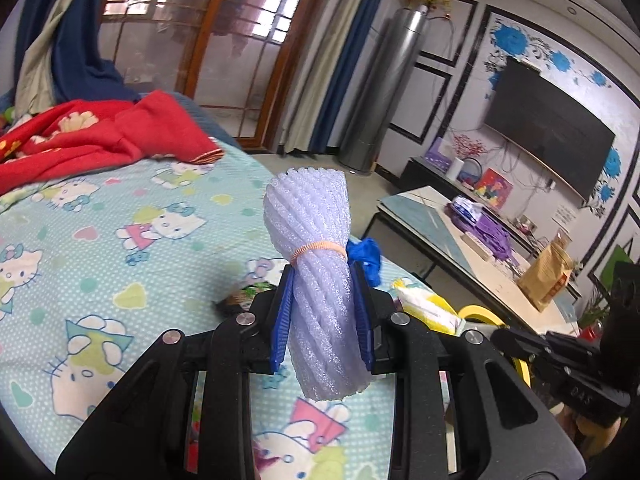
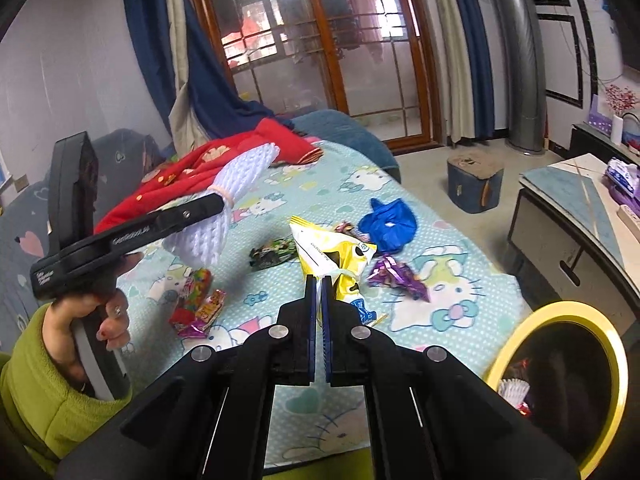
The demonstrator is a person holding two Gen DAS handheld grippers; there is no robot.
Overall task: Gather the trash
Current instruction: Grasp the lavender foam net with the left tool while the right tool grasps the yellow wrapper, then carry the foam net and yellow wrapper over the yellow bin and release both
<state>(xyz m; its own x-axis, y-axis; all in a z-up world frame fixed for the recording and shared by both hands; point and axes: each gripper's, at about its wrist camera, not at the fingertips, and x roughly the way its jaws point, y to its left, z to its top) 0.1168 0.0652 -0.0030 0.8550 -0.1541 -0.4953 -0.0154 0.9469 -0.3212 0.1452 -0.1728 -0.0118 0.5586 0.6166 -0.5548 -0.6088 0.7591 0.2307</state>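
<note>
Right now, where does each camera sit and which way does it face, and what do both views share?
Left wrist: on the left hand-held gripper, facing across the bed to the television wall; its fingers clamp a white foam-net roll.
Right wrist: on the right hand-held gripper, facing the wooden glass doors; its fingers pinch a yellow-white plastic packet; the left hand shows.
Shared: roll, packet, blue crumpled bag, yellow-rimmed bin.

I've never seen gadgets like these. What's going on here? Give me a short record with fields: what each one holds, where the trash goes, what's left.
left gripper: shut on a white foam net bundle, tied with a rubber band
right gripper: shut on a yellow wrapper
bin: yellow-rimmed trash can, beside the bed, some trash inside
left on bed sheet: blue bag, purple wrapper, green wrapper, colourful candy wrappers
</note>
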